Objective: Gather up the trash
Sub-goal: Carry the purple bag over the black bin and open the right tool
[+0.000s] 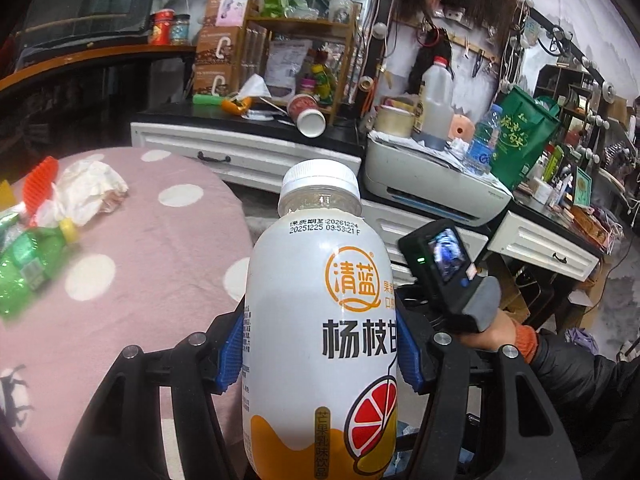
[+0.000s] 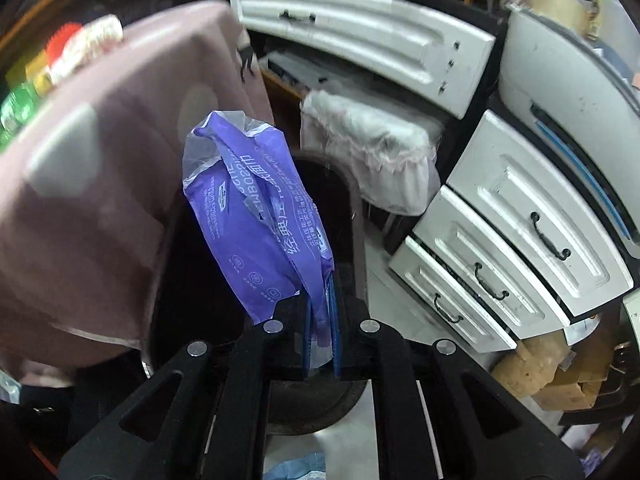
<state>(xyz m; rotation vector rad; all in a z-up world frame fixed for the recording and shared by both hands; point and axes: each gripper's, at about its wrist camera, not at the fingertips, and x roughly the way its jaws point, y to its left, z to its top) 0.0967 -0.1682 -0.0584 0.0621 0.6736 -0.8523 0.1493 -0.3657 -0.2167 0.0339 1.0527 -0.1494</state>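
My left gripper (image 1: 320,356) is shut on a white drink bottle (image 1: 320,300) with a white cap and orange print, held upright beside the pink dotted table (image 1: 152,248). On the table's left lie a crumpled tissue (image 1: 92,188), a green bottle (image 1: 28,264) and a red ridged piece (image 1: 38,182). My right gripper (image 2: 320,320) is shut on a purple plastic wrapper (image 2: 256,208), which hangs over a dark bin (image 2: 340,208) below the table edge. The right gripper body (image 1: 452,268) shows in the left wrist view, held by a hand.
White drawers (image 2: 500,240) and a printer (image 1: 432,180) stand to the right. A cluttered black counter (image 1: 240,120) with a tipped paper cup (image 1: 306,114) runs behind. A fluffy white cloth (image 2: 372,148) hangs near the bin.
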